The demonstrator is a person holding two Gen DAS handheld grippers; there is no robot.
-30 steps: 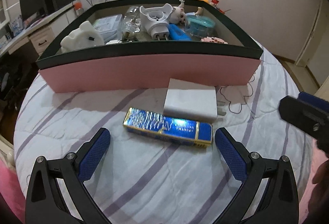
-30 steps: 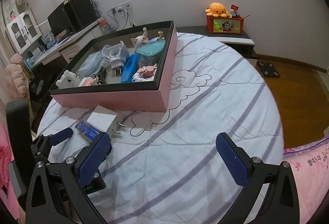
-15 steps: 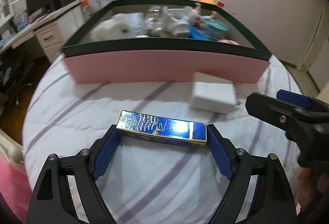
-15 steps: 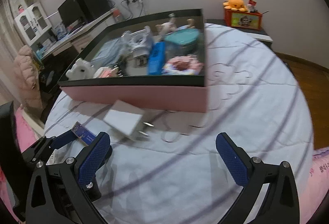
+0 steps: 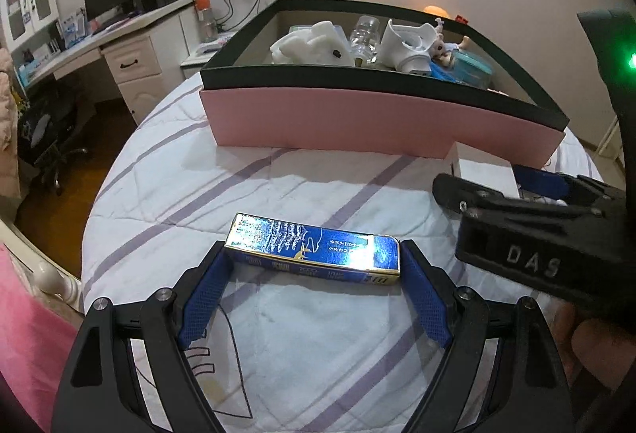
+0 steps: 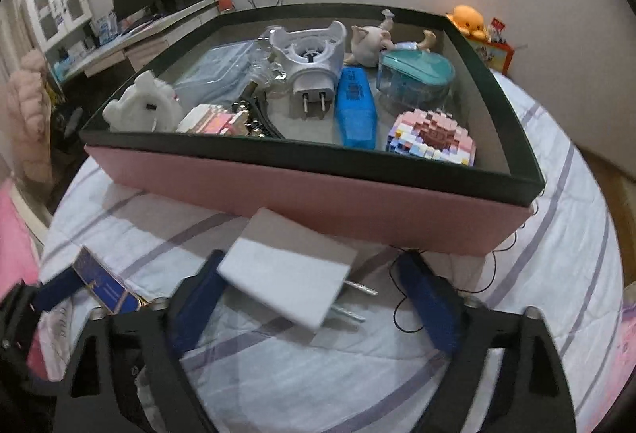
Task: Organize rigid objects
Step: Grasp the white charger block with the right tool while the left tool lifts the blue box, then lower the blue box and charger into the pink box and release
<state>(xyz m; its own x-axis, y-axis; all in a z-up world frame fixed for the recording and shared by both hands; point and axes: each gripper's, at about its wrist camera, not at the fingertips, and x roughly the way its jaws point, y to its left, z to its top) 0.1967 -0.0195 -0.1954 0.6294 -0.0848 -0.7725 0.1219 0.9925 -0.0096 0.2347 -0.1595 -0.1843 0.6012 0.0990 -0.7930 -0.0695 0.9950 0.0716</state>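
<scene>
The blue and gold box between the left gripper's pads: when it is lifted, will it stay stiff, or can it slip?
The blue and gold box looks rigid, with sharp edges, so it probably keeps its shape. Its glossy foil face may be slippery, though the left gripper clamps the short ends. Held end to end, it might pivot.

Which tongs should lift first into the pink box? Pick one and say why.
Left. The left tongs already clamp the blue box end to end. The right tongs have just been closing around the white charger, but a gap still shows on the plug side.
</scene>
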